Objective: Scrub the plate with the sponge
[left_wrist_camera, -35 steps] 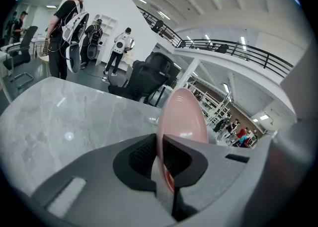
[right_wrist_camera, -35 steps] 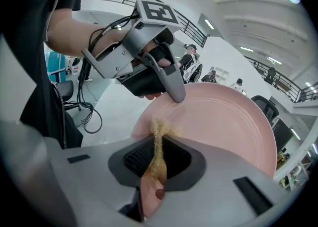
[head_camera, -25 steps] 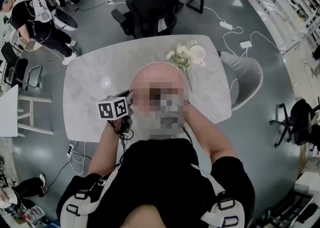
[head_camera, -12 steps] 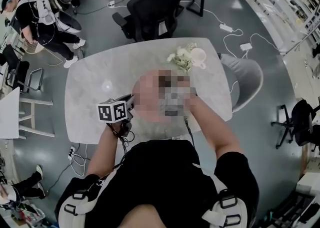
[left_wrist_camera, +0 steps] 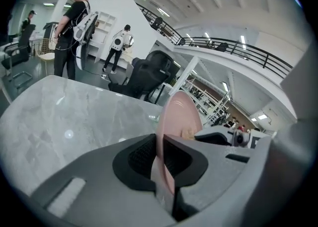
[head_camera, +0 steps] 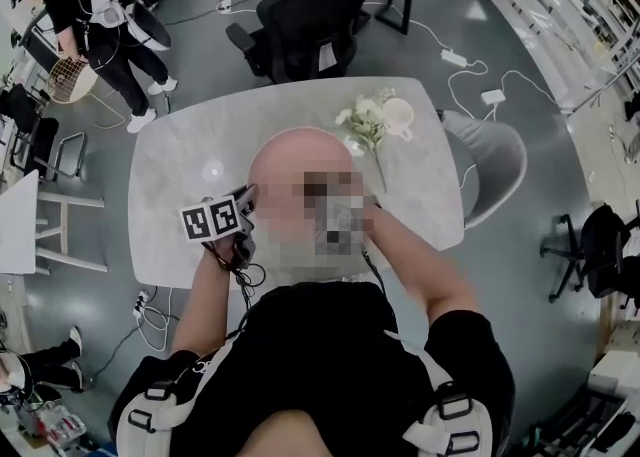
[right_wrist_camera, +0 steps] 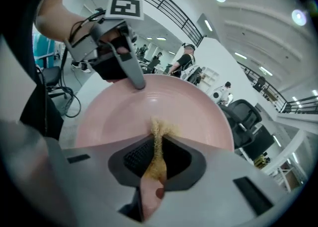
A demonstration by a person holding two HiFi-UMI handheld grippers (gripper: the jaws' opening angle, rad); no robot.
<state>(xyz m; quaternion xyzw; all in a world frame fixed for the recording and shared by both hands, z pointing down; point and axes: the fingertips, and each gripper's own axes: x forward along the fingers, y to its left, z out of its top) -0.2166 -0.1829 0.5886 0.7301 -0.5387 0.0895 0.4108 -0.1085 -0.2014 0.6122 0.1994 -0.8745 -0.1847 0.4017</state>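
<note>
— Comparing the head view with a second ago, what has shifted?

— Starting at the left: the bystander (head_camera: pixel 95 10) at 10 o'clock was bent low then and now stands upright. The marker cube (head_camera: pixel 210 218) on the left gripper (left_wrist_camera: pixel 159 161) has slid toward 9 o'clock over the table (head_camera: pixel 180 165). The flowers (head_camera: pixel 362 117) and cup (head_camera: pixel 398 111) at 1 o'clock have kept their place.

— Where is the plate?

— That view shows neither the plate nor either pair of jaws. The left gripper view does. The plate (left_wrist_camera: pixel 176 116) stands upright and edge-on, rising from 6 o'clock toward the centre, and the pads are pinched tight on its rim from both sides. A yellow scrap of the sponge (right_wrist_camera: pixel 159 131) peeps out against the plate's right face.

— What does the right gripper view add?

— It looks into the plate's pink hollow, which fills the middle of that view; the left gripper view shows only the plate's edge. The right gripper (right_wrist_camera: pixel 157 164) has its jaws clamped on the sponge. The sponge's frayed tip sticks out at 12 o'clock of the jaws and touches the plate's face low down. At 11 o'clock the left gripper bites the far rim, with its cube above it.
</note>
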